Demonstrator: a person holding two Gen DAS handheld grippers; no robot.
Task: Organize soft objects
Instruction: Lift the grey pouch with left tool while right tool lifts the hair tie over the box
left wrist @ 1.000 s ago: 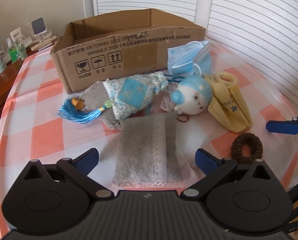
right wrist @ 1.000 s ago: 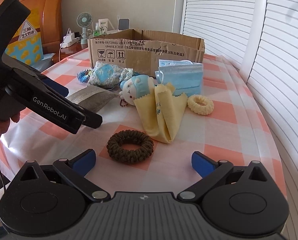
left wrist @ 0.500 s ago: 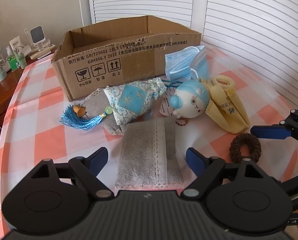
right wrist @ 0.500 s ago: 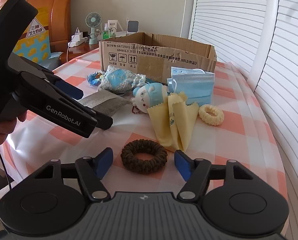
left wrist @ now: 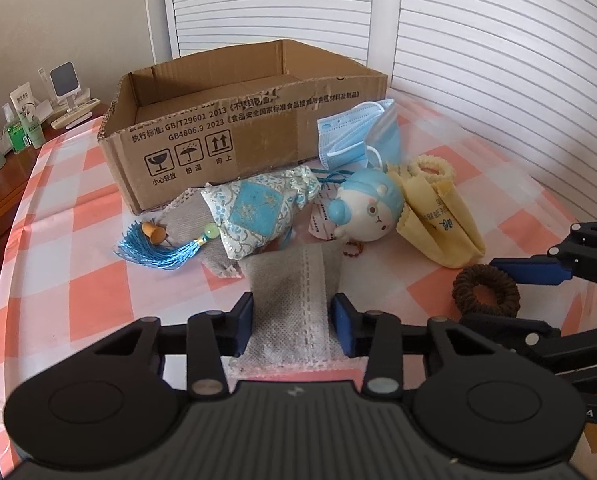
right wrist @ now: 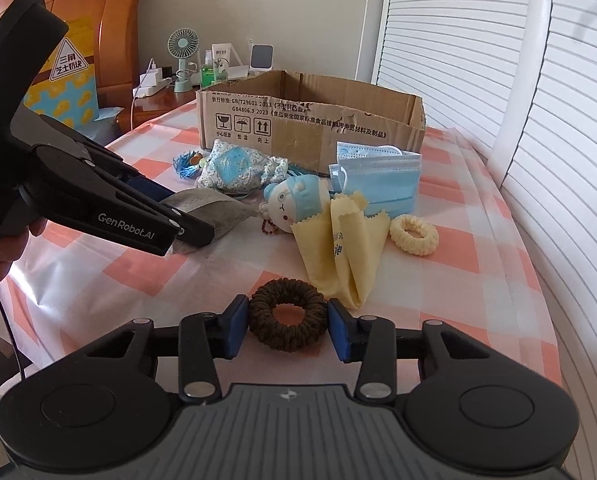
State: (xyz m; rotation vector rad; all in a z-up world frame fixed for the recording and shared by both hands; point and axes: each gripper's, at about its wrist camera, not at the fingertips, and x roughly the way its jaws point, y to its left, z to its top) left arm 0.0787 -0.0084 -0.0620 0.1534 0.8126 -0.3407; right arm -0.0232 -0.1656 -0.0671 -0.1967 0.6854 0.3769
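Observation:
A grey fabric pouch lies flat on the checked tablecloth. My left gripper is closing on its near end, and both blue pads touch its sides. In the right wrist view that gripper, held by a hand, covers the near end of the pouch. A brown scrunchie sits between the pads of my right gripper, whose jaws are closing and touch both its sides. The left wrist view shows the scrunchie at the right. An open cardboard box stands behind.
Between the pouch and the box lie a blue patterned sachet with a tassel, a blue-capped plush toy, a folded yellow cloth, blue face masks and a cream scrunchie. A wooden side table with bottles and a fan stands left.
Both grippers went from wide open to nearly closed. The left pads came in against the grey pouch, and the right pads against the brown scrunchie. Neither hand shifted much.

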